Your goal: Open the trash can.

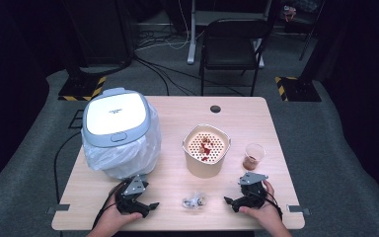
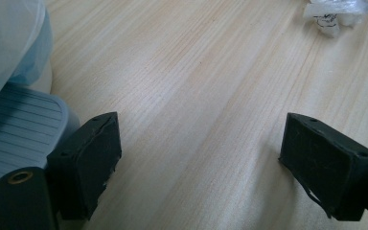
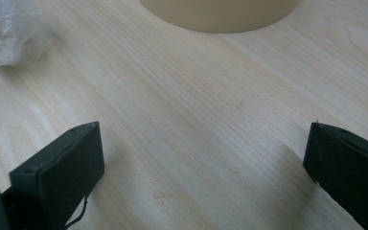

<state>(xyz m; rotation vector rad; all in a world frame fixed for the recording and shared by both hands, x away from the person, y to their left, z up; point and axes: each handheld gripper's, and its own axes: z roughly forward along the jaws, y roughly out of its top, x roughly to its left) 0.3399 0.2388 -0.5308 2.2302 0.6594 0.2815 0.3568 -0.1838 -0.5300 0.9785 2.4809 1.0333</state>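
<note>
A crumpled clear plastic wrapper [image 1: 194, 201] lies near the table's front edge, between the two grippers. My left gripper [image 1: 149, 207] rests on the table to its left, pointing right, jaws open with nothing between them. In the left gripper view the jaws [image 2: 206, 163] stand wide over bare wood, with the wrapper [image 2: 338, 14] farther ahead at the top right. My right gripper [image 1: 229, 201] rests to the wrapper's right, pointing left, and is open and empty. In the right gripper view its jaws [image 3: 201, 167] frame bare wood, with the wrapper [image 3: 7, 33] at the top left.
A pedal bin [image 1: 116, 123] with a white lid and a plastic liner stands at the left; its foot pedal [image 2: 19, 134] is close to the left gripper. A beige tub [image 1: 206, 158] holds a perforated insert with red scraps. A small plastic cup [image 1: 253, 156] of reddish liquid stands to its right.
</note>
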